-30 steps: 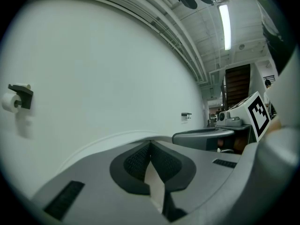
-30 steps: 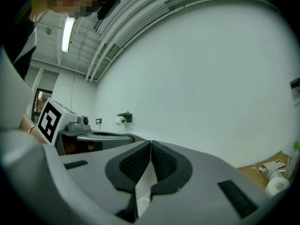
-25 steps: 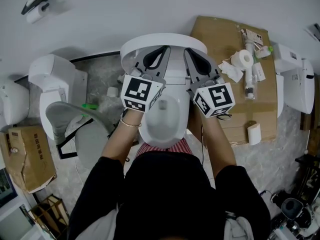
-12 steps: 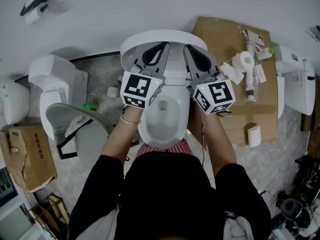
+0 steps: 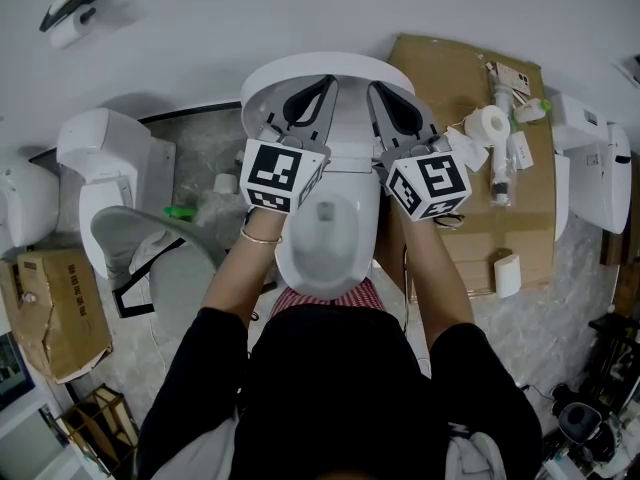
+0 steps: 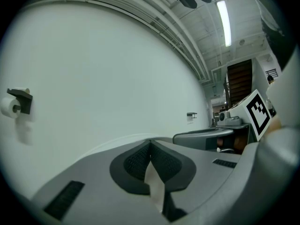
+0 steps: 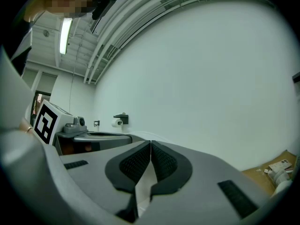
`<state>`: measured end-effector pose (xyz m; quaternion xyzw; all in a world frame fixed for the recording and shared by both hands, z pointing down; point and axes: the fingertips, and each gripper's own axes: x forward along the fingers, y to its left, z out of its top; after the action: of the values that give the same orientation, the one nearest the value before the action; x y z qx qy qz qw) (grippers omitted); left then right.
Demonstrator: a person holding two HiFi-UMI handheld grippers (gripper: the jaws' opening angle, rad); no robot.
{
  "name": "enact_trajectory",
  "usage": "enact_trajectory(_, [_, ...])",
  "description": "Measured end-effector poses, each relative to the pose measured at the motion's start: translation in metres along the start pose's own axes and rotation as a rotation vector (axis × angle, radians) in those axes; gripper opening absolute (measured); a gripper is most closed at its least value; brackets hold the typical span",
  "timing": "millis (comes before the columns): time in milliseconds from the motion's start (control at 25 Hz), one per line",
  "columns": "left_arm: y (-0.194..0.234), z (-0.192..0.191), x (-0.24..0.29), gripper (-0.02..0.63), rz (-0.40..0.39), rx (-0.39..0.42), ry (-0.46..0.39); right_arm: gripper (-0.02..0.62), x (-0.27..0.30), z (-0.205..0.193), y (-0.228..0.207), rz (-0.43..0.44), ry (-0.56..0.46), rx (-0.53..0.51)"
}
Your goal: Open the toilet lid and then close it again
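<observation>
White wall (image 5: 300, 8), raised toilet lid (image 5: 262, 83); left gripper (image 5: 328, 84) and right gripper (image 5: 374, 88) at it, both jaws together

The toilet lid (image 5: 325, 68) is tipping further back toward the wall, its rim climbing in the head view. The left gripper (image 5: 322, 93) and right gripper (image 5: 380, 96) are advancing with it.

head view: overhead, facing steeply down at mid range on the white oval ceramic toilet (image 5: 290, 265). left gripper view and right gripper view: low, close behind own jaws, facing the plain white wall (image 6: 117, 74) (image 7: 211, 74). all three views share the black wall-mounted paper-roll holder (image 5: 73, 4) (image 6: 21, 101) (image 7: 121, 119).
</observation>
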<state>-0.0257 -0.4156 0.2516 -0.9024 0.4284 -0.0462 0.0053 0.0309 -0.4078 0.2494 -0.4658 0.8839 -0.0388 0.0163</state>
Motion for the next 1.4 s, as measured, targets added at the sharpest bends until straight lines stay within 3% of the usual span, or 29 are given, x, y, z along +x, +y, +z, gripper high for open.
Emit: enact_trajectory(1400, [0.010,-0.002,-0.003,0.003,0.026,0.004,0.003,0.020,0.033,0.000,-0.028,-0.012,0.003,-0.008])
